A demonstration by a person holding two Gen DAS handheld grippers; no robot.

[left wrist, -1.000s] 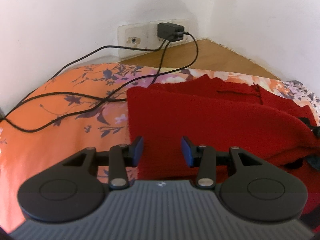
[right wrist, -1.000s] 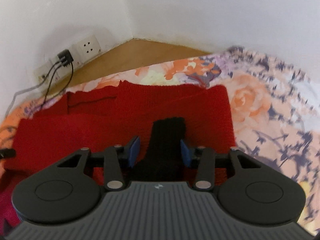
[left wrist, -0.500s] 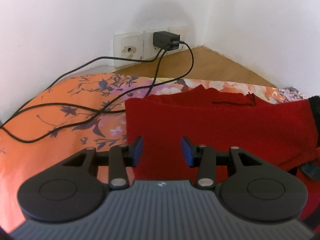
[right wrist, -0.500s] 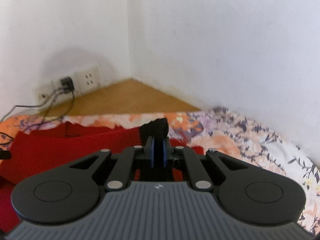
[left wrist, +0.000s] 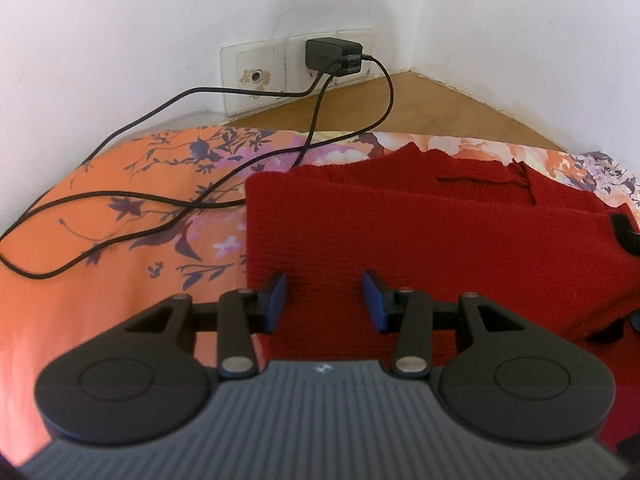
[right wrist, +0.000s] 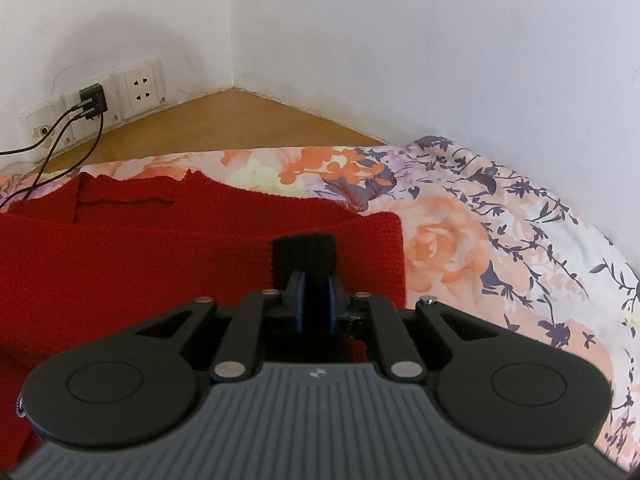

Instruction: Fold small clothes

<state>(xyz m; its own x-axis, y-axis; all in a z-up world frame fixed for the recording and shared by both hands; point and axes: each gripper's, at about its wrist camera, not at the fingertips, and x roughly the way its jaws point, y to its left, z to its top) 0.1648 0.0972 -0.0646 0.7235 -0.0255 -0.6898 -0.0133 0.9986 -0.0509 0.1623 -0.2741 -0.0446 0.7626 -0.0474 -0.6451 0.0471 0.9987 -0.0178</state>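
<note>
Right wrist view: right tongs (right wrist: 314, 300) pinch the black knitted cuff (right wrist: 303, 252) over the red knitted garment (right wrist: 160, 264) on the floral bed (right wrist: 480, 240); left tongs (left wrist: 325, 300) hover wide apart, empty, above its left edge.

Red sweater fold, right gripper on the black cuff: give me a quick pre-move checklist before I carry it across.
1. Right gripper shut on the black cuff: ok.
2. Left gripper open, holding nothing, above the red sweater: ok.
3. Charger cables clear of the sweater: not ok, one meets its left edge.
4. Sweater lying flat on the floral bedsheet: ok, layers look smooth.
5. How deeply the cuff sits in the grip: cannot tell, the pads hide it.
</note>
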